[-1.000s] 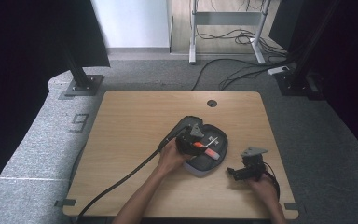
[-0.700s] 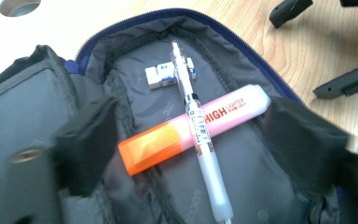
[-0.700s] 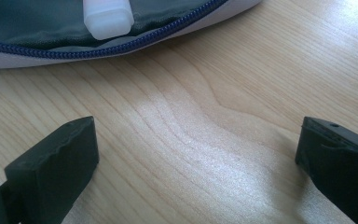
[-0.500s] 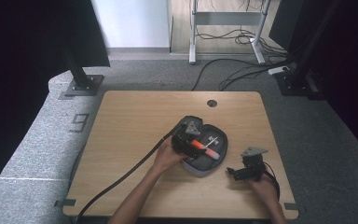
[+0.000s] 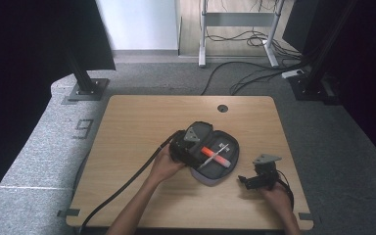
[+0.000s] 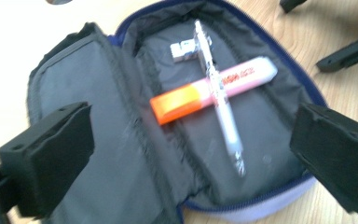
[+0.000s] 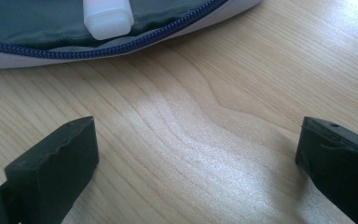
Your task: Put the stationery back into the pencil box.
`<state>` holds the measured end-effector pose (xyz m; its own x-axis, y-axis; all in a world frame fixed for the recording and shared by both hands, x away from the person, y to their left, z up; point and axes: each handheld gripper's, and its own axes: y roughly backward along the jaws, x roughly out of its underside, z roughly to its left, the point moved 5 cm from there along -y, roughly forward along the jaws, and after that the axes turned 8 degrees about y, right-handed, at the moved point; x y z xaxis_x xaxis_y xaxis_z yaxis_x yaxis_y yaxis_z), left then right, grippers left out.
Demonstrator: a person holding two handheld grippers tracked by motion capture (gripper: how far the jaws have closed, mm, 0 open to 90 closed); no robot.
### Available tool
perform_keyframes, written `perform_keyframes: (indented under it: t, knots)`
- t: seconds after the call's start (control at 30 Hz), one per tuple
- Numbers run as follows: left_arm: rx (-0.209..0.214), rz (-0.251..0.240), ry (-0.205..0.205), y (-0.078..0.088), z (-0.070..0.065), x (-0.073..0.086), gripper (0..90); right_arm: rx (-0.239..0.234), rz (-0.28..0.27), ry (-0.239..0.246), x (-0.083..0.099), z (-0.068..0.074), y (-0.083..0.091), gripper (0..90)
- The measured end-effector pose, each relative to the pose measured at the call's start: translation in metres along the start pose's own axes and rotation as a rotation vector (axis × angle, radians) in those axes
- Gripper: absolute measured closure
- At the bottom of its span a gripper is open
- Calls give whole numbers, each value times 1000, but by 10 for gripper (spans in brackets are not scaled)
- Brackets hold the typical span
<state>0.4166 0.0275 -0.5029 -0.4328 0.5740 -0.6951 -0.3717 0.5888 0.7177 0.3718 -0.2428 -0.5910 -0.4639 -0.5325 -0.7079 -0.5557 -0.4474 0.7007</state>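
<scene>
Grey fabric lines the open case [image 5: 210, 161], which lies flat on the wooden table [image 5: 137, 122] toward the near right corner, well in from every edge. Inside it we see an orange-capped marker [image 6: 212, 91] lying across the right-hand compartment, with a silver pen [image 6: 219, 93] resting crosswise on top of it and a small metal clip [image 6: 184, 49] at the far end of the same compartment. We hold the left gripper [image 6: 191, 149] just above the case's near end; its jaws have just been opening and now stand wide, one over the left flap and one past the right rim, with nothing pressed between them. In the high view the left gripper [image 5: 188, 147] sits at the case's left side. We hold the right gripper [image 5: 259, 176] low over bare table just right of the case, near the right edge; its jaws [image 7: 196, 163] stand wide and empty, and the case's blue zip [image 7: 121, 44] lies beyond them.
</scene>
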Motion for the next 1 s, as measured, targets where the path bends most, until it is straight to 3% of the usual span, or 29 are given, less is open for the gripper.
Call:
perform_keyframes:
  t: [0.23,0.57,1.0]
  knots:
    - [15,-38,19,20,2,12,0,0,0,1,0,0,0,0]
    - [-13,-68,32,49,15,34,0,-1,0,2,0,0,0,0]
    - [-49,-85,89,72,35,72,0,-1,0,2,0,0,0,0]
